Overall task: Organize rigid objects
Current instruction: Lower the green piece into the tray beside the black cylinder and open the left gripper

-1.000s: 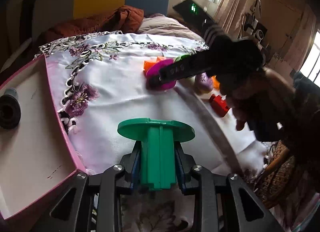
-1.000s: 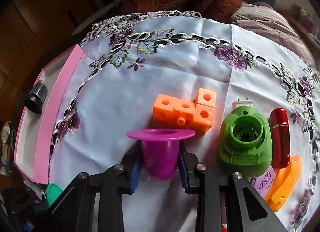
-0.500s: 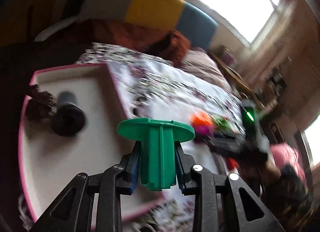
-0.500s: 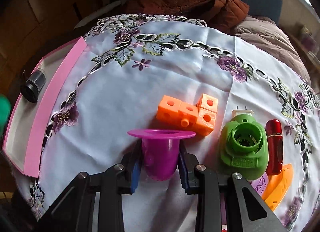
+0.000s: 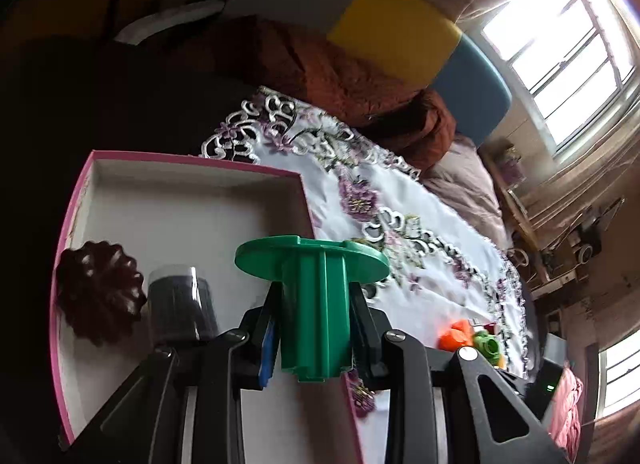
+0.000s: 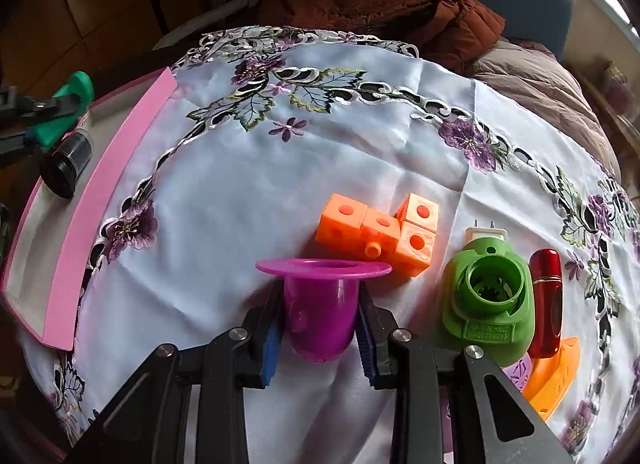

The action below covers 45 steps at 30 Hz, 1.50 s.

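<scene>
- Since a second ago: left gripper (image 5: 316,328) has swung off the cloth and over the pink box (image 5: 192,167), view rolled; right gripper (image 6: 320,324) barely shifted
- Left jaws are narrow and clamped on the ribbed stem of the green flanged piece (image 5: 316,300), flange pointing away from the camera; holding the stem keeps the wide disc clear of the pads, likely so it can drop in flange-first
- Just past it, inside the box near the left wall: a black cylinder (image 5: 180,312) with a dark red fluted mould (image 5: 98,292) touching or just beside it; the rest of the box floor is bare, so there's room for the green piece
- Judgement: left is mid-deposit, release not yet done
- Right jaws also narrow, pinching the barrel of the purple flanged cup (image 6: 322,304), wide rim away from the camera, above the white embroidered tablecloth (image 6: 240,191); looks like it's waiting its turn for the box
- Beyond the cup: orange linked cubes (image 6: 378,232), near it
- To the right: green plug-in device (image 6: 486,304), red capsule-shaped case (image 6: 546,300) alongside it, an orange curved piece (image 6: 556,372) under both
- Far back: brown quilt (image 6: 380,15) and a yellow and blue headboard (image 5: 404,39)
- Most items sit unsorted on the cloth, task is early
</scene>
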Each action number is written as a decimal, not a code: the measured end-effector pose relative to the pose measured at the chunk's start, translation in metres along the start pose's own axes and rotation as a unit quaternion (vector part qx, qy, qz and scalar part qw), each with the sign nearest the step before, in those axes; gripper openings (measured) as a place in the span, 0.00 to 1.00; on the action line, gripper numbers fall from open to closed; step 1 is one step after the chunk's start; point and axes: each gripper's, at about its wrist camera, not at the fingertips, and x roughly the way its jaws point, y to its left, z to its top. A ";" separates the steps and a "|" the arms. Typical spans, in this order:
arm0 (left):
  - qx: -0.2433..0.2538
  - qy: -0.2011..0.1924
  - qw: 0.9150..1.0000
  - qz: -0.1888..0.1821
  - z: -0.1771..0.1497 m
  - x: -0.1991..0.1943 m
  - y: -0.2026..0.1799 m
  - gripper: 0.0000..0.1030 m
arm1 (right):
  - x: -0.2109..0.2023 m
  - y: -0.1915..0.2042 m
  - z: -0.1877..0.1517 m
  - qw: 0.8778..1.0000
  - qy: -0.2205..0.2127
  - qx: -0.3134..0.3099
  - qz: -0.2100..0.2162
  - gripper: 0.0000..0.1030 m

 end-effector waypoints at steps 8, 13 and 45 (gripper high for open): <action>0.002 0.011 0.999 0.052 0.003 0.014 0.011 0.32 | 0.000 0.000 0.000 1.000 0.001 -0.003 -0.002 0.32; 0.033 -0.019 0.998 0.058 0.000 -0.006 0.002 0.33 | 0.000 0.002 0.000 1.000 0.000 -0.008 -0.004 0.32; 0.139 -0.066 0.980 0.123 -0.117 -0.106 -0.008 0.33 | -0.003 0.006 -0.002 0.999 -0.017 -0.029 -0.023 0.32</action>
